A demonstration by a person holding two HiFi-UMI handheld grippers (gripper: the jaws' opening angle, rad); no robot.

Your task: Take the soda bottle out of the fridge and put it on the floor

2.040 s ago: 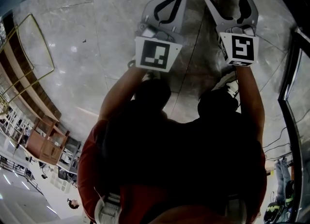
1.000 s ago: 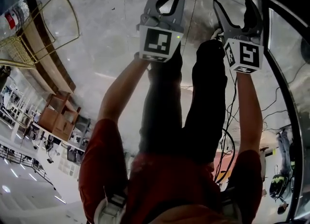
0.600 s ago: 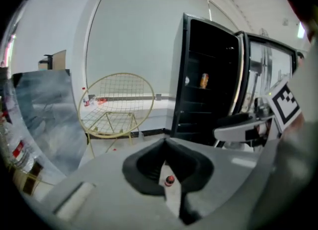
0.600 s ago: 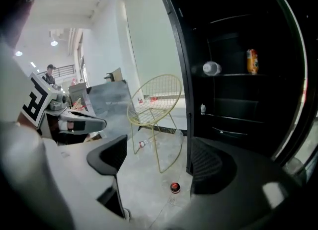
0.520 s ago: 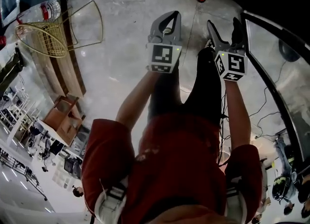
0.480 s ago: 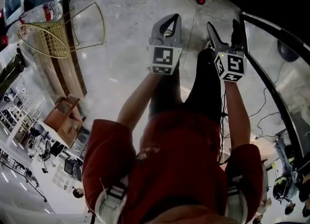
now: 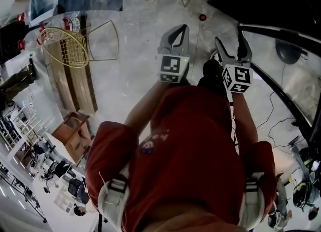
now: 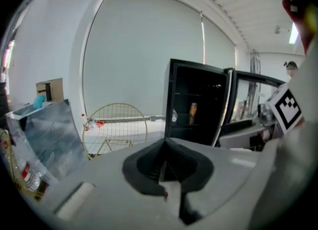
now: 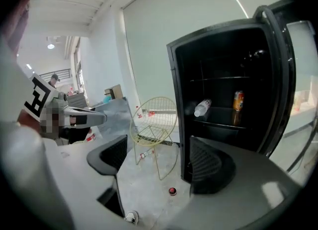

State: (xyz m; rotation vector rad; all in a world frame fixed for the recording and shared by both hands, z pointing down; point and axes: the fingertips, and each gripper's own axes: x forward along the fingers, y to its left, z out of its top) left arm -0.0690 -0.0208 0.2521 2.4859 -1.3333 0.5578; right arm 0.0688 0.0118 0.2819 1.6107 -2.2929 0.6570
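The soda bottle (image 7: 202,17) stands on the grey floor just outside the open fridge (image 7: 261,0); from above I see only its red cap. It also shows low between the right jaws as the soda bottle (image 9: 172,191). My right gripper (image 7: 228,38) is open and empty, held well above the bottle and nearer to me. My left gripper (image 7: 181,27) is shut on nothing, beside the right one. Along its own jaws my left gripper (image 8: 165,144) faces the fridge (image 8: 198,107), and my right gripper (image 9: 156,167) shows a wide gap.
Inside the fridge (image 9: 223,100) lie a clear bottle (image 9: 202,108) and an orange can (image 9: 238,101). A yellow wire chair (image 9: 154,119) stands left of it, with another bottle (image 9: 144,154) beneath. The glass door (image 7: 281,75) hangs open on my right. Wire baskets (image 7: 65,48) and wooden furniture (image 7: 75,83) are left.
The person has stood up from a crouch, so the floor is now farther away. The right gripper has come away from the soda bottle, which stays on the floor.
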